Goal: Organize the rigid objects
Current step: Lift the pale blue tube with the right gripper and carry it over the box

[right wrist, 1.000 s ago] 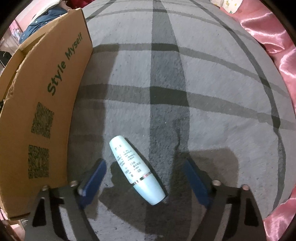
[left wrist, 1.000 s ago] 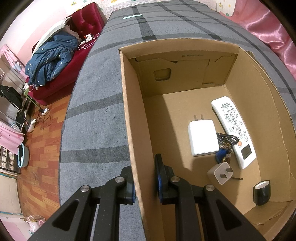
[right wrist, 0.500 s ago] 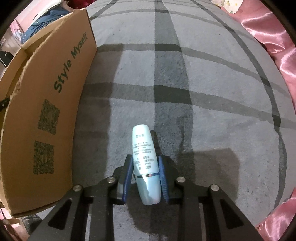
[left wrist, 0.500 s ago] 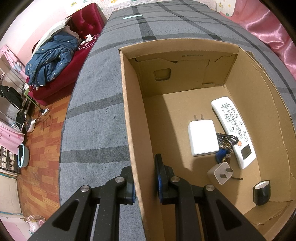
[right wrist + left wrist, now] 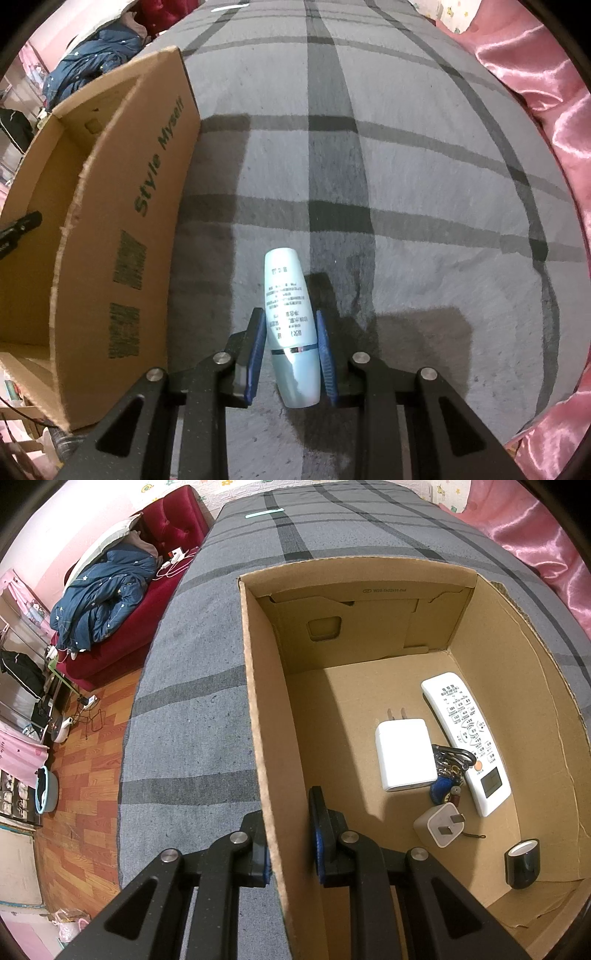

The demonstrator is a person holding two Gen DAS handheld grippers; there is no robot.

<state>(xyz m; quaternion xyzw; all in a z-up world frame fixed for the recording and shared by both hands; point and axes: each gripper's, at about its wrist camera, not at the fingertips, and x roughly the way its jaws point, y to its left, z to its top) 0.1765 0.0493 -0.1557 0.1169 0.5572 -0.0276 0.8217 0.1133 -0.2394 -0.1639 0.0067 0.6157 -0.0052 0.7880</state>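
My right gripper [image 5: 290, 332] is shut on a pale blue bottle [image 5: 290, 314] with printed text, held clear above the grey plaid cloth [image 5: 369, 166]. The bottle's cap end sits between the blue pads and its base points away from me. The cardboard box [image 5: 122, 236] stands to its left. My left gripper [image 5: 290, 834] is shut on the box's left wall [image 5: 258, 701], one finger outside, one inside. Inside the box lie a white remote [image 5: 465, 738], a large white charger [image 5: 404, 753], a small white plug [image 5: 441, 825], a bunch of keys [image 5: 448, 771] and a black cylinder [image 5: 522, 864].
The plaid cloth covers a bed. Pink satin fabric [image 5: 546, 92] bunches along its right side. To the left, beyond the bed's edge, are a red sofa [image 5: 147, 590] with a blue jacket [image 5: 99, 598] and a wooden floor [image 5: 81, 775].
The right gripper closed on the bottle, which turned in line with the fingers, then rose off the cloth. The box looks lower and farther. The left gripper kept still.
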